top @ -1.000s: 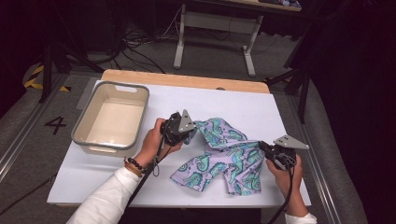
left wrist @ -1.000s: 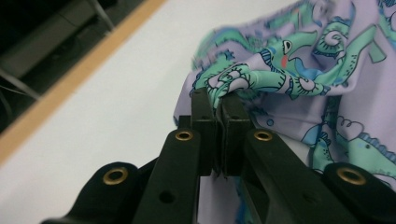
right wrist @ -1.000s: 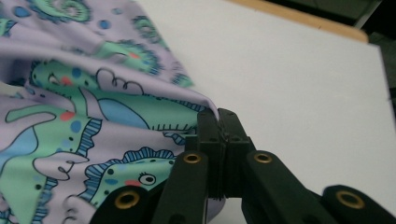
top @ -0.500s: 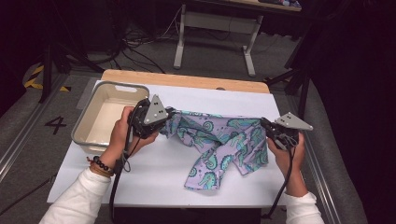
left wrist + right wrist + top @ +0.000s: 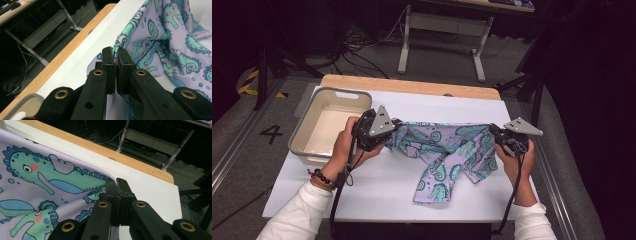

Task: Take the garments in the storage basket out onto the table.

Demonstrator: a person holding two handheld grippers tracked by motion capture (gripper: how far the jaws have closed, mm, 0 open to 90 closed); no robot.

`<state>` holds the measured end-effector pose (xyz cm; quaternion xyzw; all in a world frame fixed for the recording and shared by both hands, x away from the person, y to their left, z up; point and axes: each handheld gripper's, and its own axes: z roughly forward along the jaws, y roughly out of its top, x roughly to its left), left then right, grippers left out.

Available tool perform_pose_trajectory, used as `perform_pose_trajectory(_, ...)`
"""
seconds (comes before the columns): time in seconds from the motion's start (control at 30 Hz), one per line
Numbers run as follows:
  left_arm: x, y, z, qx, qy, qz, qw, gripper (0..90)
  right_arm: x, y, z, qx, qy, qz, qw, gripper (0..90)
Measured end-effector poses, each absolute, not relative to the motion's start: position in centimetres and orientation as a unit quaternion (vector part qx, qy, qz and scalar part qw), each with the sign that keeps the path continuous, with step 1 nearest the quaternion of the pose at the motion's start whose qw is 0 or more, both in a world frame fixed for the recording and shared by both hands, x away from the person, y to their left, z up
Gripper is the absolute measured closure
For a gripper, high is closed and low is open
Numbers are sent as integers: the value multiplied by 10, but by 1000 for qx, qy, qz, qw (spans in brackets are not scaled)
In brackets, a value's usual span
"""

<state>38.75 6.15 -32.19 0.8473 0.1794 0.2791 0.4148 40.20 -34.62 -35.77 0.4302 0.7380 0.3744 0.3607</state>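
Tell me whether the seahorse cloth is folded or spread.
Partly spread: the cloth hangs stretched between left gripper and right gripper, lower part rumpled on the table.

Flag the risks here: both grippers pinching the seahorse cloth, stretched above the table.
1. The left gripper and right gripper each pinch only a thin edge of the seahorse-print cloth; more tension could pull it free.
2. The cloth's lower part still drags on the white table cover and may stay bunched.
3. The left gripper sits close to the grey bin; swinging wider might knock it.
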Motion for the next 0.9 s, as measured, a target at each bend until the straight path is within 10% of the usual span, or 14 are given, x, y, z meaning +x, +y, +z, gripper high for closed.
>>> perform_pose_trajectory(0.4, 409, 30, -321, 838, 170, 261, 448, 865, 389, -355, -394, 445, 774, 331, 305, 887)
perform_pose_trajectory(0.9, 407, -12, -348, 855, 125, 215, 454, 861, 374, -310, -384, 336, 801, 416, 269, 425)
